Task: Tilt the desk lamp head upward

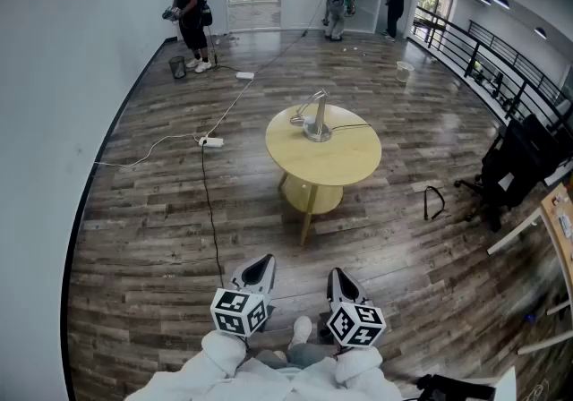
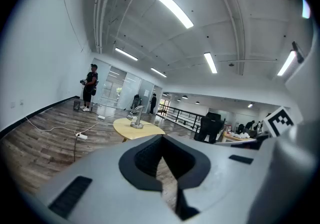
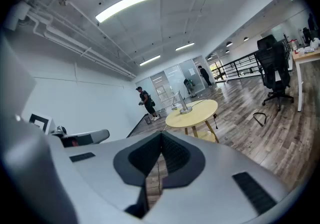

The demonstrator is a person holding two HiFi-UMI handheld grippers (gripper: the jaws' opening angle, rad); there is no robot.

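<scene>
A silver desk lamp stands on a round yellow table in the middle of the room; its head hangs low to the left of its base. The lamp also shows far off in the left gripper view and the right gripper view. My left gripper and right gripper are held close to my body at the bottom of the head view, well short of the table. Both are shut with nothing between their jaws.
A black cable with a white power strip runs across the wood floor left of the table. A black office chair stands at the right. Several people stand at the far end. A railing lines the right side.
</scene>
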